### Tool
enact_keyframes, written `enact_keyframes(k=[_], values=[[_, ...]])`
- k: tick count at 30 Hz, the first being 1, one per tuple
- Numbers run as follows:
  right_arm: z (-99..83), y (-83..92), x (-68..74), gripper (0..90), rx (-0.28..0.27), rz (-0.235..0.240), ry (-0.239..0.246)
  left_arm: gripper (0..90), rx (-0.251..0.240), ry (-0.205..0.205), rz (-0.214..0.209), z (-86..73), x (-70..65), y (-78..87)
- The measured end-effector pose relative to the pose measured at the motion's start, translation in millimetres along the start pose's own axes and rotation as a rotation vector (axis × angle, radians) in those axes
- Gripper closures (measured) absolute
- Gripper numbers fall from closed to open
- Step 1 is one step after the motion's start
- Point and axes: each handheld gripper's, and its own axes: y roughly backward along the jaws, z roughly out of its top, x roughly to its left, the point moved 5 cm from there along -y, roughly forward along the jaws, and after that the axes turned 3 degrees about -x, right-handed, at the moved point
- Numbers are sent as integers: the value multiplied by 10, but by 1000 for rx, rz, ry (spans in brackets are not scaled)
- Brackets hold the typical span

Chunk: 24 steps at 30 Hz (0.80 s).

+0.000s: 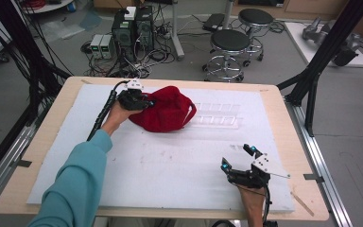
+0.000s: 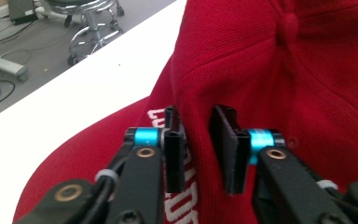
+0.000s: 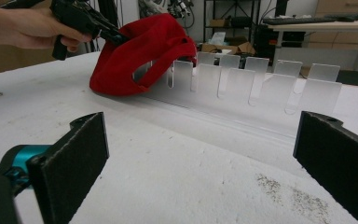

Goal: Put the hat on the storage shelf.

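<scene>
Your left gripper (image 2: 198,149) pinches a fold of the cap (image 1: 163,109) beside the rack (image 3: 256,88); your right gripper (image 3: 200,168) idles, jaws spread. Cap not yet moved, I judge.

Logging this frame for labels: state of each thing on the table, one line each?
red cap: lying on the table, one end against the clear rack, fabric pinched by left gripper.
clear rack: upright, slots empty.
left gripper: shut on the cap's fabric.
right gripper: open, holding nothing, apart from the cap.
</scene>
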Motion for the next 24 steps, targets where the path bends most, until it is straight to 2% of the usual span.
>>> enact_keyframes(k=[2,10,18,24], values=[[0,0,-1,20,-1,1,0,824,8,19,20,12,-3,14],[0,2,2,20,1,1,0,852,8,8,45,65,-43,57],[0,4,4,20,-4,-2,2,861,-32,11,68,184,-84,167],[0,5,4,20,-5,-1,4,862,-76,20,91,303,-107,318]])
